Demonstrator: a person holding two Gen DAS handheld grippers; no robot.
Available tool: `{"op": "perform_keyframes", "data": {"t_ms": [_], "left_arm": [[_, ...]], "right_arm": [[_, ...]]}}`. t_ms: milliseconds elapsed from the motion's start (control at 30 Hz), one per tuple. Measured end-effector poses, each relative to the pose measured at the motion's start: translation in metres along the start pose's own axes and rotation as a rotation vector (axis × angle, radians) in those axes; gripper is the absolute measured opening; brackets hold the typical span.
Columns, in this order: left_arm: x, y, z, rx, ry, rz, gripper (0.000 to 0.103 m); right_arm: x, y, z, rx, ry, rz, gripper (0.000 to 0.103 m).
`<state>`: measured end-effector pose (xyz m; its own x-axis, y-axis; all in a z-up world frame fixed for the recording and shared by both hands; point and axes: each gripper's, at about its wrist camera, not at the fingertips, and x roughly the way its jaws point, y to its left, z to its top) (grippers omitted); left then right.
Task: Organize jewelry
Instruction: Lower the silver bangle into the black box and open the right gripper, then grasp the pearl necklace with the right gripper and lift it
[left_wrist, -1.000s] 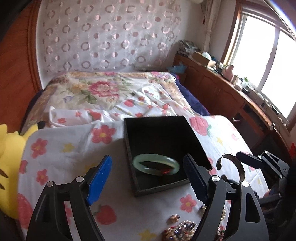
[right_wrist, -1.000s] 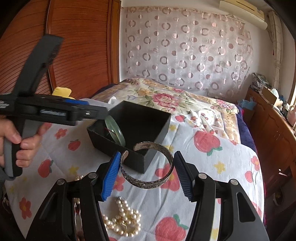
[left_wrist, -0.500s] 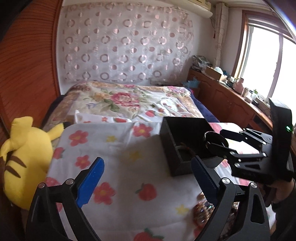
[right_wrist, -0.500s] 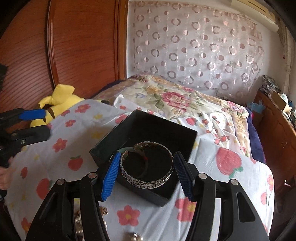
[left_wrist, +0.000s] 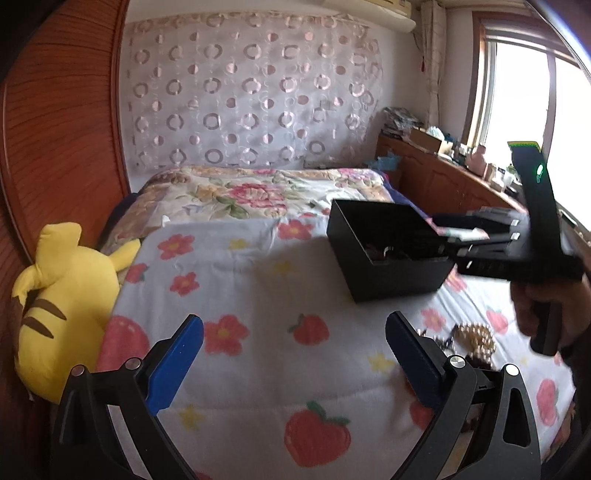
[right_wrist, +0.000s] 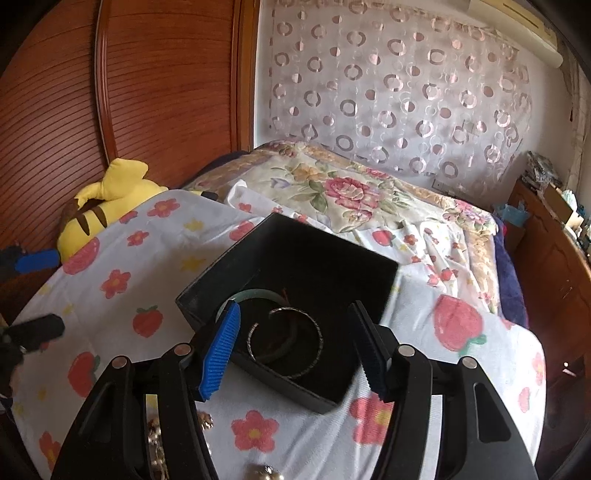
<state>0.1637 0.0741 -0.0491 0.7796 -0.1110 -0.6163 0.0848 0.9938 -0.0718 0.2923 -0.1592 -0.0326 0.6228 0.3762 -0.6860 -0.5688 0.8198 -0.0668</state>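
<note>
My right gripper hangs open over the black box. The silver cuff bracelet lies tilted inside the box, clear of both blue pads, partly over the green bangle. In the left wrist view the same box stands right of centre, with the right gripper reaching over its right rim. My left gripper is over the flowered cloth, left of the box. Its jaws are opening wide and nothing is between them.
A pile of pearls and gold jewelry lies on the strawberry-print cloth near the person's hand. More loose gold pieces lie under my right gripper. A yellow plush toy sits at the left edge. Wooden panelling is behind it.
The right gripper carried the silver cuff over the box, and the cuff now lies inside, free of the pads. The left gripper swung left away from the box and its jaws widened.
</note>
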Motion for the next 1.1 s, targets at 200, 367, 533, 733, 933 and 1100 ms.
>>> {"op": "perform_keyframes", "data": {"t_ms": [200, 367, 533, 733, 933, 1100], "left_arm": [[-0.005, -0.017, -0.019, 0.020, 0.018, -0.024, 0.095], [-0.009, -0.035, -0.034, 0.039, 0.025, -0.044, 0.095], [-0.014, -0.050, -0.044, 0.049, 0.039, -0.077, 0.095], [-0.015, -0.061, -0.054, 0.061, 0.058, -0.100, 0.095], [-0.010, -0.064, -0.061, 0.054, 0.080, -0.109, 0.095], [-0.010, -0.065, -0.062, 0.057, 0.078, -0.112, 0.095]], "right_arm": [[-0.044, -0.007, -0.024, -0.017, -0.030, 0.030, 0.063], [-0.060, -0.005, -0.060, -0.057, 0.021, 0.047, 0.048], [-0.057, -0.004, -0.094, -0.063, 0.090, 0.051, 0.033], [-0.054, -0.011, -0.115, -0.044, 0.132, 0.058, 0.023], [-0.048, -0.017, -0.125, -0.023, 0.169, 0.050, 0.021], [-0.040, -0.019, -0.123, 0.004, 0.174, 0.068, 0.021]]}}
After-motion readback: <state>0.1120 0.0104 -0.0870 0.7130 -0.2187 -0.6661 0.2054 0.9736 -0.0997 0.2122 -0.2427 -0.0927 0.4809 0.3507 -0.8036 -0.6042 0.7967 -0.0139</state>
